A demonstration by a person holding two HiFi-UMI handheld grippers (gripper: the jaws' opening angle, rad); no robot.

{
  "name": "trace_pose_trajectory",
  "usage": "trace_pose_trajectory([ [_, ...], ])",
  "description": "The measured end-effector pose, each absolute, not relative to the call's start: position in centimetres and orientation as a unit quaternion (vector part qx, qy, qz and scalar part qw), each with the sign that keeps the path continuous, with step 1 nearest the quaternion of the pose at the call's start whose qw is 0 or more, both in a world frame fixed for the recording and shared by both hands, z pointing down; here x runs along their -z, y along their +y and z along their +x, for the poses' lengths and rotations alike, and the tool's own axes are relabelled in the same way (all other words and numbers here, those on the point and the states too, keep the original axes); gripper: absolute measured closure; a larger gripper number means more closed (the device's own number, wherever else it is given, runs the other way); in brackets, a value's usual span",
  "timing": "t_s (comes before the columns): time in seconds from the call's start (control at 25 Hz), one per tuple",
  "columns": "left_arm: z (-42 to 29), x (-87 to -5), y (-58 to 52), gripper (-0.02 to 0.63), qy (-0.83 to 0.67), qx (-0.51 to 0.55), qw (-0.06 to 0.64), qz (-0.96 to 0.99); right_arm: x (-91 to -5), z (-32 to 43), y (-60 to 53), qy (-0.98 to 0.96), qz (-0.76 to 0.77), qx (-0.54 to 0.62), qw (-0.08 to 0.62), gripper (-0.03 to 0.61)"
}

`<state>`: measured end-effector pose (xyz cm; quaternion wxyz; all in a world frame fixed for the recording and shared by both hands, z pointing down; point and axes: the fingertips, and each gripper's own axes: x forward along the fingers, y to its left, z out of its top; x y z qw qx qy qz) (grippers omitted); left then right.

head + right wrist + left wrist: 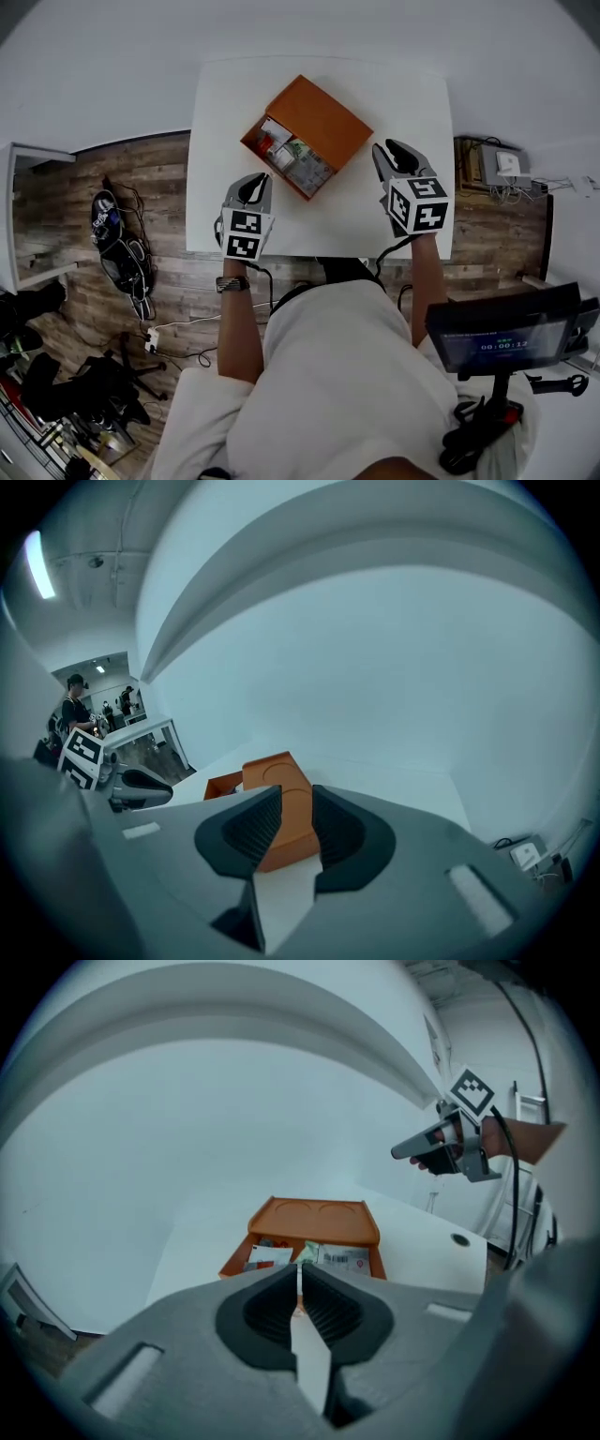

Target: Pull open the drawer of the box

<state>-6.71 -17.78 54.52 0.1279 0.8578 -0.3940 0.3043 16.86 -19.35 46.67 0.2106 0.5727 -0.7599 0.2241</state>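
Drawer out. My left gripper jaws clenched, right gripper jaws parted, both empty. Risk: stray swing shoves box.

Wears a loose off-white short-sleeved top and, on the left arm, a wristwatch with a metallic band. Carries a left gripper and a right gripper of the same build: light grey moulded shells, narrowing to rounded tips, lined inside the jaws with black ribbed pads. Bears a white marker cube printed with black squares behind the left jaws, and its twin behind the right. Trails a thin black cable from each.
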Motion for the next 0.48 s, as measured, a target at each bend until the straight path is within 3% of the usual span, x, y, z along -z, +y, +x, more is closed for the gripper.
trace_pose_trajectory([
  [0.2,-7.3,-50.5,-16.8,0.607,-0.43,-0.258,0.108,0.858,-42.8,15.9,-16.4,-0.756,0.601,-0.183,0.184,0.538],
  [0.48,-8.3,-45.5,-14.4,0.607,-0.447,-0.216,0.068,0.865,-37.9,14.0,-12.6,-0.758,0.621,-0.088,0.178,0.578],
])
